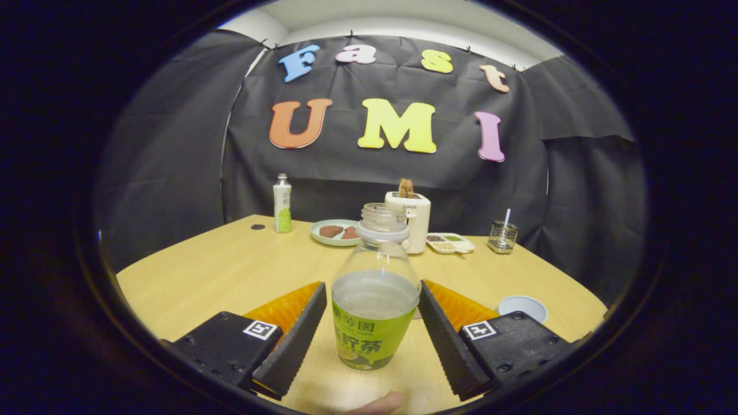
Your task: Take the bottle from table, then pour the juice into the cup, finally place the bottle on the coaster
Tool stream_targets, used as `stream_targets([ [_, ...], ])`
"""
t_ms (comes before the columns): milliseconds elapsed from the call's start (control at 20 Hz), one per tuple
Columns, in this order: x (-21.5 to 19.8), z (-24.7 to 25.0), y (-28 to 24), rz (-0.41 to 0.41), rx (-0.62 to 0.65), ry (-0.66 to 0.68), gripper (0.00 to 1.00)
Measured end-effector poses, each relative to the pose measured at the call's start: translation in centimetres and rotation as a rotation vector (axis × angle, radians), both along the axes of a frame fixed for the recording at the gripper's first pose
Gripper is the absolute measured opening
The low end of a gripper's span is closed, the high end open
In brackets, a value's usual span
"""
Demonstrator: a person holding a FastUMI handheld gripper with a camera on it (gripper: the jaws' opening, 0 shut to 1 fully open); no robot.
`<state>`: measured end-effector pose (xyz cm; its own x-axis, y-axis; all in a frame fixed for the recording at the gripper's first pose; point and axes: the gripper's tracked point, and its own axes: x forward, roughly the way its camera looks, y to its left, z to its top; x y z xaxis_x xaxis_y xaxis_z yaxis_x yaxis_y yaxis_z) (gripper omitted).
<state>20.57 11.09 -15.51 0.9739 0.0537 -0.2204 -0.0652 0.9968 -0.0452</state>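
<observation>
Step in hand: the first one, taking the bottle from the table; by my reading the grasp is set up but not made.
Gripper: the gripper (373,331) has its fingers spread apart, one on each side of the bottle, neither clearly pressing on it.
Bottle: the open juice bottle (375,294) stands upright on the wooden table (230,271), between the two fingers, its cap off and its neck bare. It has a green label low on the body and clear liquid reaching roughly to the shoulder.
Contact: the right finger looks very close to the bottle's side, perhaps touching; the left finger shows a thin gap. I cannot tell more than that.
Cup: a pale paper cup (522,306) sits on the table beyond the right finger, off to the bottle's right, well apart from it.
Coaster: I cannot pick one out with any certainty.
Farther things: a second, capped bottle (282,203), a plate with food (337,231), a white toaster (410,216), a small divided dish (450,242) and a wire holder (502,236) stand along the far side of the table.
Person: a fingertip (380,403) shows just below the bottle.
Next move: the fingers need to close evenly on the bottle's body at label height, firmly, since it is open and the liquid will slosh; then a level lift and a carry rightward to the cup.
</observation>
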Motion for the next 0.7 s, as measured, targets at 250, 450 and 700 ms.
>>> stream_targets([
  [250,0.1,-1.1,-0.4,-0.008,0.101,0.023,0.92],
  [450,0.0,-1.2,-0.3,0.001,0.106,0.024,0.82],
  [700,-1.1,-0.1,-0.6,0.018,0.129,0.01,0.82],
])
